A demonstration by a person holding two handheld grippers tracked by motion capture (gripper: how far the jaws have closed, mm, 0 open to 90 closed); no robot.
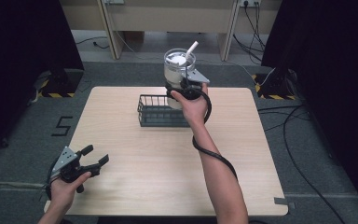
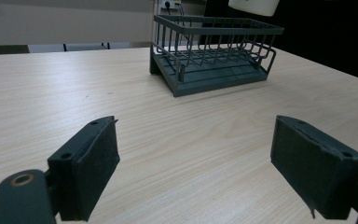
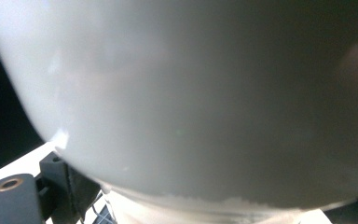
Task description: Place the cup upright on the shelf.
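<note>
My right gripper (image 1: 185, 83) clamped the white cup (image 1: 179, 67) above the wire basket (image 1: 161, 111), probably to lower it inside, though that view was blurred. My left gripper (image 1: 93, 156) waited wide open near the table's (image 1: 168, 158) front corner.

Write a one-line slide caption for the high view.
Right gripper lifts a clear cup above the wire basket; left gripper rests open.

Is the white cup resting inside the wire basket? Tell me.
No. In the high view the right tongs hold the white cup lifted above the wire basket.
</note>
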